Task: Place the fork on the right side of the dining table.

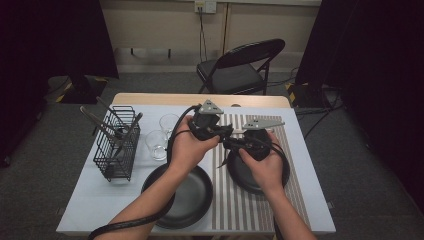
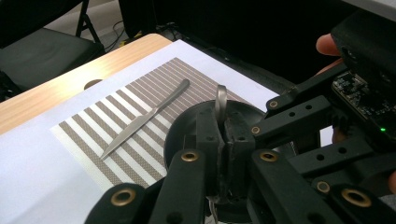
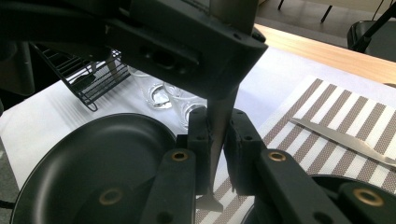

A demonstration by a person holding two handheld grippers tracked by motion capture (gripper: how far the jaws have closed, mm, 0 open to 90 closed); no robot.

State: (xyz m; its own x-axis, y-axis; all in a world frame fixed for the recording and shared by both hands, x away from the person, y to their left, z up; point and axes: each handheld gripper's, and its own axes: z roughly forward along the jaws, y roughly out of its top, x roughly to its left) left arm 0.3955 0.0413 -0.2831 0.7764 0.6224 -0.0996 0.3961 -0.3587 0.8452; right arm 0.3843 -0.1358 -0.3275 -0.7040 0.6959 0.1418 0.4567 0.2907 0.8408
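Metal utensil [image 3: 219, 121] sits pinched in both my grippers above the black plate [image 2: 187, 122] on the striped placemat [image 2: 140, 102]: right gripper [image 3: 215, 140] clamped on its shaft, left gripper [image 2: 219, 140] shut on the looped end. Pulling unevenly could twist it loose

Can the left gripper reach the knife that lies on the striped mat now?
Probably not yet. The way to the knife is free, but the left gripper is shut on a metal utensil, which the right gripper also clamps.
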